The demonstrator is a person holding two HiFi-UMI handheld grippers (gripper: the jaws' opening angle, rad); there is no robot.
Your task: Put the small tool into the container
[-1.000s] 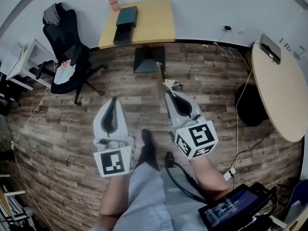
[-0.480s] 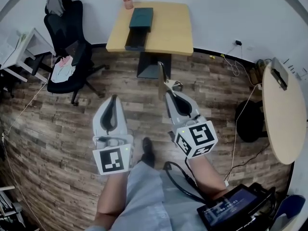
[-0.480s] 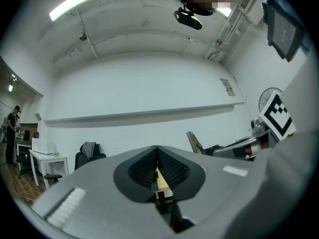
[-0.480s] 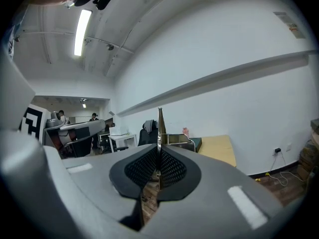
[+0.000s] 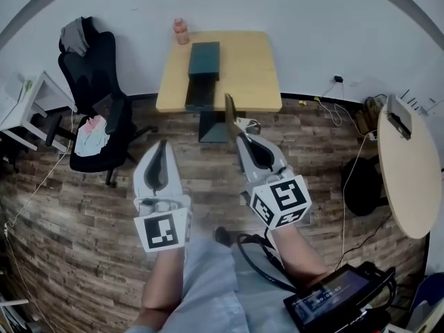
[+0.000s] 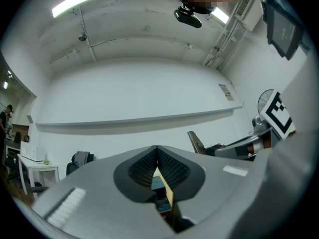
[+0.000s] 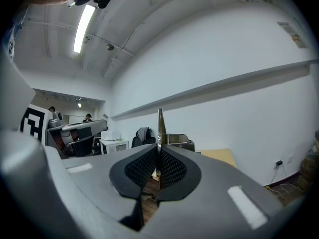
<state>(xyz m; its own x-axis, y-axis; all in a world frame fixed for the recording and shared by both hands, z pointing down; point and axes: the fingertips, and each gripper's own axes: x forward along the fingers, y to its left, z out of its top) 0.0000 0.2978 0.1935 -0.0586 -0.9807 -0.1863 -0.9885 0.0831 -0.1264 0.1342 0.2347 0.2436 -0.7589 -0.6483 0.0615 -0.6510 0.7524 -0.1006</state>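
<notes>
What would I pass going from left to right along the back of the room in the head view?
white side table → black office chair → square wooden table → round table

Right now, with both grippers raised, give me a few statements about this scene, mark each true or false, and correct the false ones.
1. The right gripper is shut on the small tool, a thin flat strip that sticks out past its jaws. True.
2. The left gripper holds the pink bottle. False: its jaws are together with nothing between them, and the pink bottle stands on the far corner of the wooden table.
3. The dark container sits on the wooden table. True.
4. The small tool already lies in the container. False: it is in the right gripper, above the wood floor and short of the table.
5. The black office chair stands right of the table in the head view. False: it stands to the left.
</notes>
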